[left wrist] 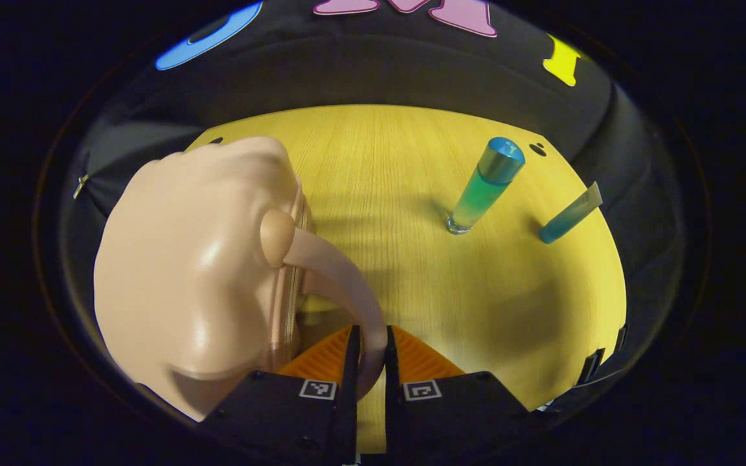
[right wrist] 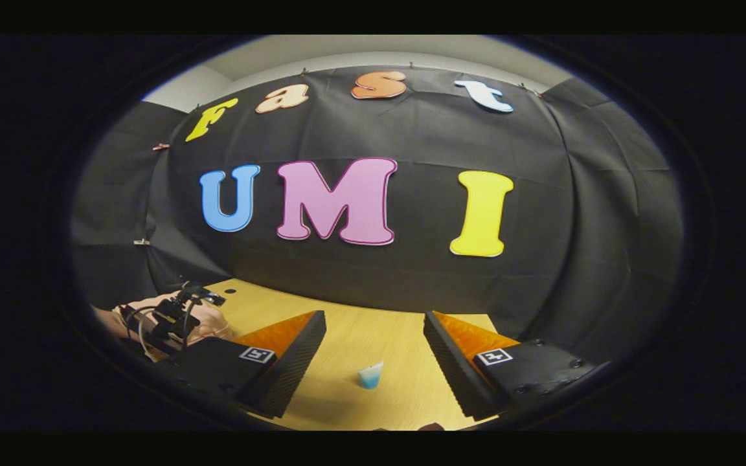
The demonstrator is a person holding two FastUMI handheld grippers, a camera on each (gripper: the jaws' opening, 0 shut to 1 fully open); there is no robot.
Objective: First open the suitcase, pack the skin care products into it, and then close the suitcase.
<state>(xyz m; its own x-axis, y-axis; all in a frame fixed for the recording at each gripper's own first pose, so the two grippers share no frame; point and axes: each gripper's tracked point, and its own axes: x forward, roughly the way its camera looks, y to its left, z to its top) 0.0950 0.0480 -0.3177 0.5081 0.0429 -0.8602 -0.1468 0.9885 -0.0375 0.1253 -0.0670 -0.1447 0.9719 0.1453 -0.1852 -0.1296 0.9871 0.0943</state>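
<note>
Peach plastic up close: the left gripper is clenched on the suitcase handle, both fingers pinching the loop, likely to steady or swing the small suitcase at nine o'clock on the wooden table. Farther out at two o'clock, a blue-capped bottle and a teal tube wait unpacked. The right gripper hangs released above the tube, seemingly lining up.

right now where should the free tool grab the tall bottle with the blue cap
Probably the middle of the bottle body, below the cap, coming in level from the side. It stands upright on the table with bare wood around it, and the tube stands apart from it, so the open right tool has room.
</note>
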